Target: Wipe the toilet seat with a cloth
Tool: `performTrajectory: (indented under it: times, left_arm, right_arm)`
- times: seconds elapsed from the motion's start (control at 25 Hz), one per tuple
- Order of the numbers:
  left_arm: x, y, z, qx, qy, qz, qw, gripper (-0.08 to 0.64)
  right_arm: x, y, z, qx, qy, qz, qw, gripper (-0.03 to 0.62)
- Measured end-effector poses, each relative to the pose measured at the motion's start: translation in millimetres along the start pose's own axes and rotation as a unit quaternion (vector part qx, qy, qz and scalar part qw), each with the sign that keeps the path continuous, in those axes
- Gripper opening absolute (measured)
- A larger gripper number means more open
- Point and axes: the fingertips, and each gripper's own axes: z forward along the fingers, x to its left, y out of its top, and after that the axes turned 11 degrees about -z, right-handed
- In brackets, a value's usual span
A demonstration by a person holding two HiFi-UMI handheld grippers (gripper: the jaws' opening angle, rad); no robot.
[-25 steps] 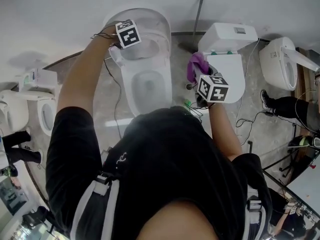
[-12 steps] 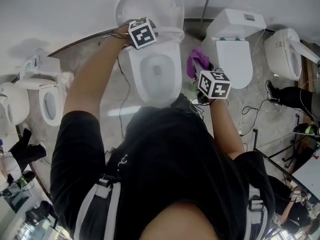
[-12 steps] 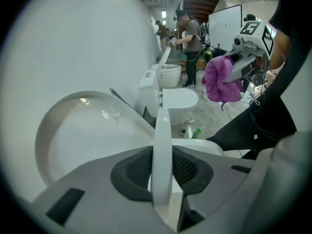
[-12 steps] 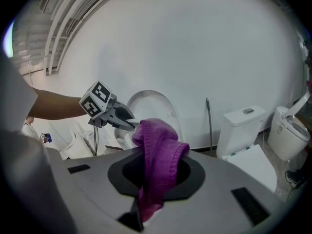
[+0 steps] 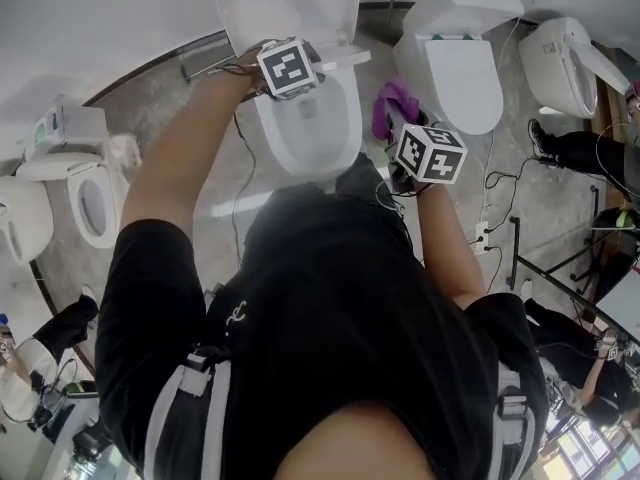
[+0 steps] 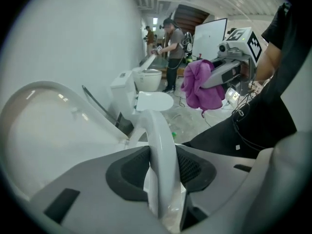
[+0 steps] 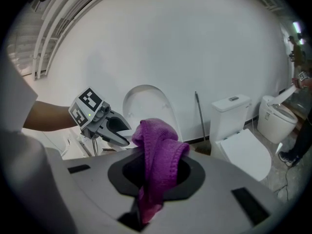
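The toilet [image 5: 310, 138] stands ahead of me with its lid [image 5: 290, 3] raised against the wall. My left gripper [image 5: 305, 76] holds the white seat ring [image 6: 158, 145] edge-on. Both pads lie against it, and the jaws have just been opening with the ring still between them. The seat [image 5: 345, 60] hangs tilted between lid and bowl. My right gripper [image 5: 398, 128] hovers right of the bowl, shut on a bunched purple cloth [image 7: 158, 155], which also shows in the head view as the cloth [image 5: 393, 106]. From the left gripper view the cloth [image 6: 200, 89] hangs from the right gripper [image 6: 219, 74].
A second toilet with closed lid [image 5: 450, 63] stands just to the right, another toilet [image 5: 565, 63] beyond it, more toilets at the left [image 5: 85, 203]. Cables [image 5: 490, 228] trail on the floor. A thin pole [image 7: 201, 118] leans on the wall. People [image 6: 173, 52] stand far off.
My left gripper has brought the seat ring away from the raised lid, down toward the bowl. My right gripper with the cloth has moved closer to the bowl's right side.
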Motion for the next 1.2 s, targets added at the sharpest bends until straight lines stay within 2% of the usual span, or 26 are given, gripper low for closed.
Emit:
performTrajectory:
  times: [0.32, 0.6, 0.8, 1.04, 1.2]
  left_arm:
    - [-56, -17, 40, 0.002, -0.078, -0.041, 0.9961, 0.195]
    - [-99, -42, 83, 0.009, -0.077, -0.031, 0.9965, 0.218]
    - [-124, -65, 113, 0.043, -0.074, -0.025, 0.9960, 0.230]
    - [-158, -95, 151, 0.073, -0.118, -0.045, 0.9893, 0.250]
    - [-177, -117, 188, 0.103, -0.133, -0.062, 0.9837, 0.255]
  right_arm:
    - [-4, -51, -10, 0.031, -0.007, 0.029, 0.999, 0.054]
    - [-3, -86, -9, 0.055, -0.007, 0.053, 0.997, 0.054]
    - [-2, -100, -8, 0.064, -0.007, 0.061, 0.996, 0.054]
    - [-3, -119, -5, 0.089, -0.006, 0.067, 0.994, 0.054]
    - [-10, -132, 1, 0.110, 0.000, 0.067, 0.992, 0.055]
